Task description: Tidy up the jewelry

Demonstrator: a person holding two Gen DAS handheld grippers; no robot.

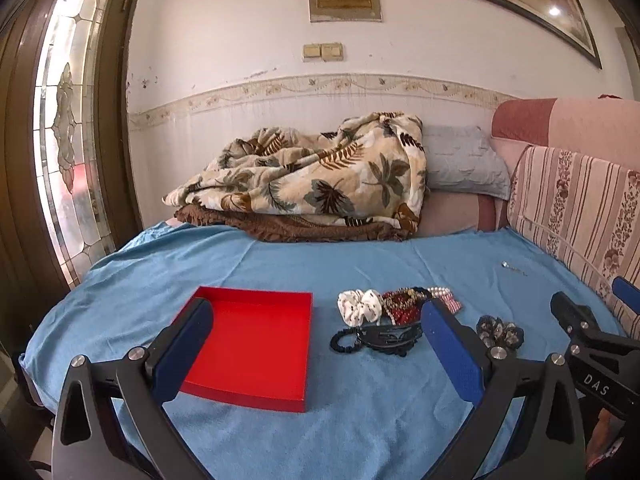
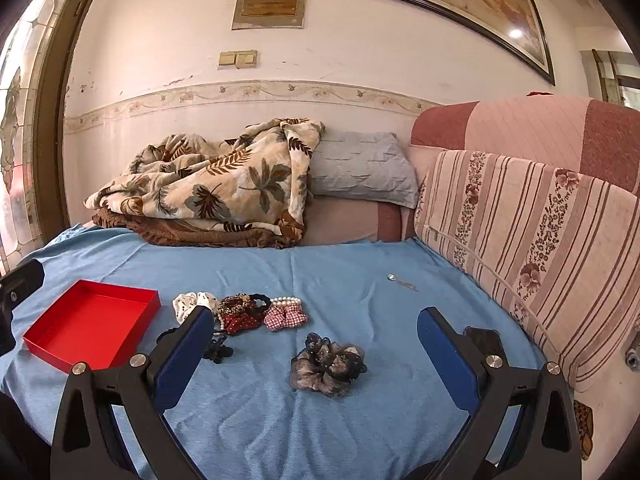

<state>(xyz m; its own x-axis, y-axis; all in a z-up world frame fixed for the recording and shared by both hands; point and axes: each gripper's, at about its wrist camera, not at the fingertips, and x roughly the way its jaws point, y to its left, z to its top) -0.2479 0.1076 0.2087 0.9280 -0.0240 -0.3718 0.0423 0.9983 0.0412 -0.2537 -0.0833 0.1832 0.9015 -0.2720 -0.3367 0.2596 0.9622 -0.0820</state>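
An empty red tray (image 1: 256, 344) lies on the blue cloth (image 1: 360, 264), left of a cluster of hair accessories: a white spotted scrunchie (image 1: 358, 306), a dark red beaded piece (image 1: 402, 306), a pearl bracelet (image 2: 286, 301), a red check bow (image 2: 286, 318) and a black hair tie with clip (image 1: 376, 340). A dark grey scrunchie (image 2: 328, 364) lies apart, nearer the right gripper. A small necklace (image 2: 402, 282) lies further back. My left gripper (image 1: 320, 344) is open above the tray's right edge. My right gripper (image 2: 316, 344) is open, empty, above the grey scrunchie.
A leaf-patterned blanket (image 1: 320, 176) on a brown one and a grey pillow (image 1: 464, 164) lie at the back. A striped pink sofa back (image 2: 532, 248) runs along the right. A glass-panelled door (image 1: 64, 140) stands to the left.
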